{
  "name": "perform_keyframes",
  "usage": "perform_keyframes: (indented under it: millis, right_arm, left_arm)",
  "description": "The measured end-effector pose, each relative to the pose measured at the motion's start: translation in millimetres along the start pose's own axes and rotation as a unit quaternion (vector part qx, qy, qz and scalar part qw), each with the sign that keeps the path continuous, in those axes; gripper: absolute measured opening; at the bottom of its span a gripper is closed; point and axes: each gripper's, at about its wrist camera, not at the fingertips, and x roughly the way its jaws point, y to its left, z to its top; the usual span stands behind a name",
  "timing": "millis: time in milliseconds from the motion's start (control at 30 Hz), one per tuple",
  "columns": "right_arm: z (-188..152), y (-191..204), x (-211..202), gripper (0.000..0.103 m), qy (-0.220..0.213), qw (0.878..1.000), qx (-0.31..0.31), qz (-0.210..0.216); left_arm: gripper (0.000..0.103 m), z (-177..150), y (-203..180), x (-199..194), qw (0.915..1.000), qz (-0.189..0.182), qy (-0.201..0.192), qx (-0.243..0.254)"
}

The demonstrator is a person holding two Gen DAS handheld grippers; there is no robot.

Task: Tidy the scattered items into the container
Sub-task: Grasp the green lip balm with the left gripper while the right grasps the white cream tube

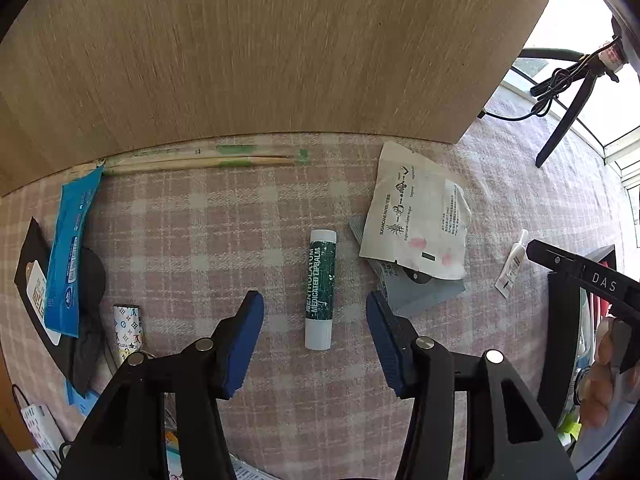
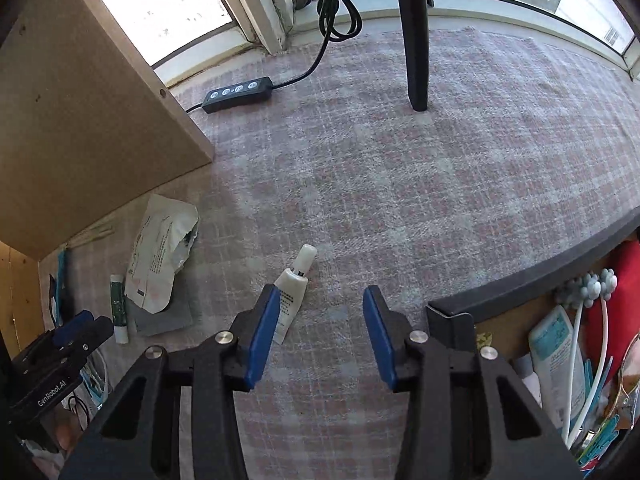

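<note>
A green-and-white lip balm stick (image 1: 320, 292) lies flat on the pink checked cloth (image 1: 224, 224). My left gripper (image 1: 316, 334) hangs open just above it; the stick's near half lies in the gap and neither blue pad touches it. In the right wrist view a small white tube (image 2: 294, 290) lies on the cloth, its lower end hidden behind the left finger (image 2: 262, 332). My right gripper (image 2: 320, 336) is open with nothing between its pads. The container, a dark-rimmed box (image 2: 520, 280), stands at the lower right, holding bottles and other small items.
A crumpled paper sachet (image 1: 420, 216) lies on a grey card right of the lip balm. Chopsticks (image 1: 200, 162) rest against a wooden panel (image 1: 240, 60). A blue packet (image 1: 68, 252) and a patterned tube (image 1: 128, 332) lie at the left. A switch box (image 2: 238, 94) and a black stand leg (image 2: 416, 40) are farther off.
</note>
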Motion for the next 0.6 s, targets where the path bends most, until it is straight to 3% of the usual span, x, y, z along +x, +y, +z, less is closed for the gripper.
perform_keyframes:
  millis: [400,600]
  right_arm:
    - [4.0,18.0,22.6,0.033,0.013,1.0,-0.009,-0.02]
    - [1.7,30.8,24.4,0.018,0.012,0.999,-0.026,-0.034]
  left_arm:
    - [0.028,0.6,0.7,15.7,0.9997,0.018,0.012,-0.009]
    - [0.018,-2.0,-1.2,16.4,0.9995,0.033,0.005,0.0]
